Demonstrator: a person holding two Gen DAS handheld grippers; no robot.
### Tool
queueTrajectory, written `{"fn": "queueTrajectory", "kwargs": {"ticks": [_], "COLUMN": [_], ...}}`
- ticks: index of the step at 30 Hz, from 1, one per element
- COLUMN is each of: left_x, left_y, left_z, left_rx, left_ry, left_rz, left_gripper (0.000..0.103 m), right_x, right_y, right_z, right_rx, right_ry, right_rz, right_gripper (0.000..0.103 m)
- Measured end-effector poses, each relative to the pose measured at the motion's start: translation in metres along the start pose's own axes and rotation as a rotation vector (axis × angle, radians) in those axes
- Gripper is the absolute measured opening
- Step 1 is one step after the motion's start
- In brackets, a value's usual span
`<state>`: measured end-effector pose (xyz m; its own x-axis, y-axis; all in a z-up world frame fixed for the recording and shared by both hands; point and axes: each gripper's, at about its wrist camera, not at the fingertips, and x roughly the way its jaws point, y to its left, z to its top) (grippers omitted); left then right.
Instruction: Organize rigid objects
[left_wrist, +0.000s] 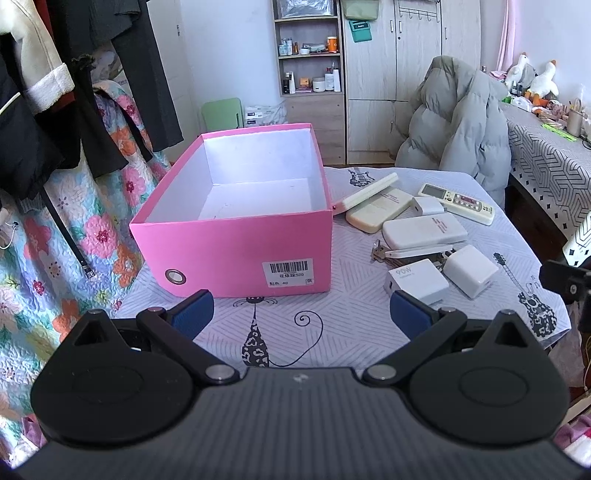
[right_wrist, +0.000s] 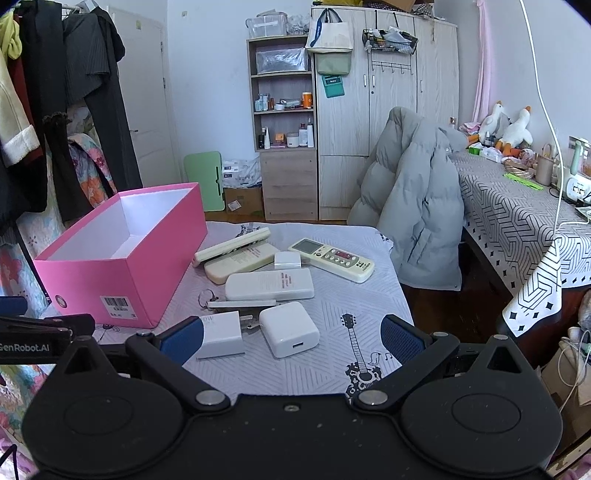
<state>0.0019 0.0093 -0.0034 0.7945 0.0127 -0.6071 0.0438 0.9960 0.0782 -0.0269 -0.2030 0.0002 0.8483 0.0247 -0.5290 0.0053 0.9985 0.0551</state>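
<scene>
An open pink box (left_wrist: 236, 236) with a white, empty inside stands on the table's left; it also shows in the right wrist view (right_wrist: 122, 280). To its right lie white rigid items: a remote control (right_wrist: 330, 258), power banks (right_wrist: 269, 284), a tilted flat one (right_wrist: 232, 245), two square chargers (right_wrist: 290, 334) (right_wrist: 223, 334) and keys (right_wrist: 207, 295). My left gripper (left_wrist: 301, 310) is open and empty in front of the box. My right gripper (right_wrist: 291, 338) is open, low over the table, with the two chargers between its fingers' line.
A grey puffer jacket (right_wrist: 417, 206) hangs on a chair behind the table. A patterned-cloth desk (right_wrist: 517, 214) with clutter stands at right. Hanging clothes (left_wrist: 55, 110) and a floral quilt are at left. Shelves and a wardrobe (right_wrist: 369, 129) are at the back.
</scene>
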Motion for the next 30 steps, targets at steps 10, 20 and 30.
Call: {"fn": "queueTrajectory", "kwargs": {"ticks": [10, 20, 30], "left_x": [0.0, 0.005, 0.026], "left_y": [-0.001, 0.001, 0.005], "left_z": [0.0, -0.001, 0.007], "left_rx": [0.001, -0.006, -0.029], "left_ry": [0.0, 0.013, 0.041], "left_rz": [-0.002, -0.031, -0.086], "left_gripper": [0.103, 0.103, 0.103], "right_x": [0.001, 0.006, 0.012], "right_y": [0.001, 0.001, 0.008], "right_z": [0.0, -0.001, 0.0], "right_rx": [-0.006, -0.01, -0.058], "right_ry": [0.004, 0.016, -0.058], "right_rz": [-0.001, 0.004, 0.11], "right_gripper": [0.103, 0.103, 0.103]}}
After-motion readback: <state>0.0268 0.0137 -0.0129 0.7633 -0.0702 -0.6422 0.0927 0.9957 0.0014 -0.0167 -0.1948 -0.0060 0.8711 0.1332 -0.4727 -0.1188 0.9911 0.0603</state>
